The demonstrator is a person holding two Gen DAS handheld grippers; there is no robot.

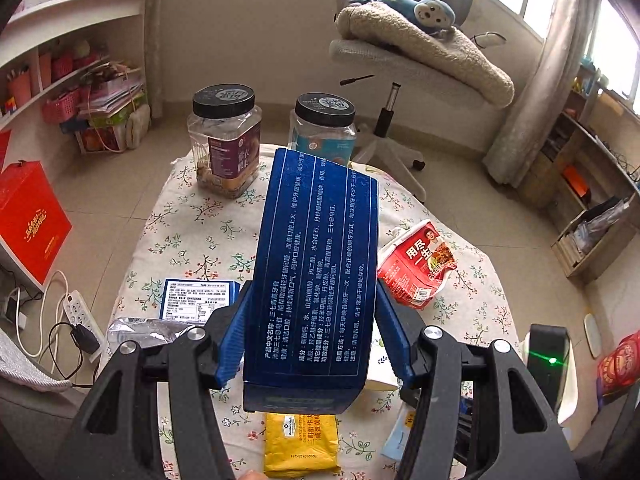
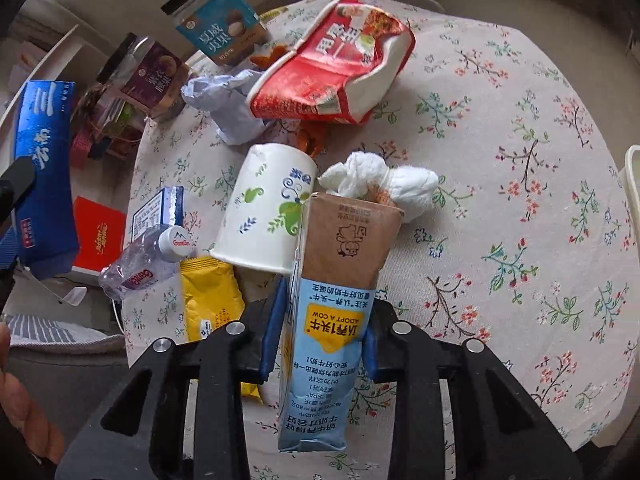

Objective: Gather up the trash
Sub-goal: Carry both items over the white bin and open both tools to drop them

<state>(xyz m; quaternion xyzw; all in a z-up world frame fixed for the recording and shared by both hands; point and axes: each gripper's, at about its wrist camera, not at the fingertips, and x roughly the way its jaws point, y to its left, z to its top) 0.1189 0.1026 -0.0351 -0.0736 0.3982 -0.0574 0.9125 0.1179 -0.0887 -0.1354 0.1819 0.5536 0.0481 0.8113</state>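
Note:
My left gripper (image 1: 312, 304) is shut on a long dark blue toothpaste box (image 1: 320, 264) and holds it above the floral tablecloth (image 1: 192, 232). The same box shows at the left of the right wrist view (image 2: 44, 168). My right gripper (image 2: 324, 320) is shut on a blue and brown milk carton (image 2: 332, 304), held above the table. Loose trash lies on the table: a crushed red noodle cup (image 2: 332, 76), a paper cup on its side (image 2: 268, 212), white tissue (image 2: 380, 180), crumpled paper (image 2: 228, 100), a crushed water bottle (image 2: 148, 260), a yellow wrapper (image 2: 208, 300) and a small blue box (image 2: 156, 208).
Two black-lidded jars (image 1: 226, 140) (image 1: 324, 128) stand at the table's far edge. An office chair (image 1: 400, 48) with a blanket and plush toy is beyond it. A red box (image 1: 28, 216) and a power strip (image 1: 76, 308) lie on the floor at left. Shelves (image 1: 60, 40) line the left wall.

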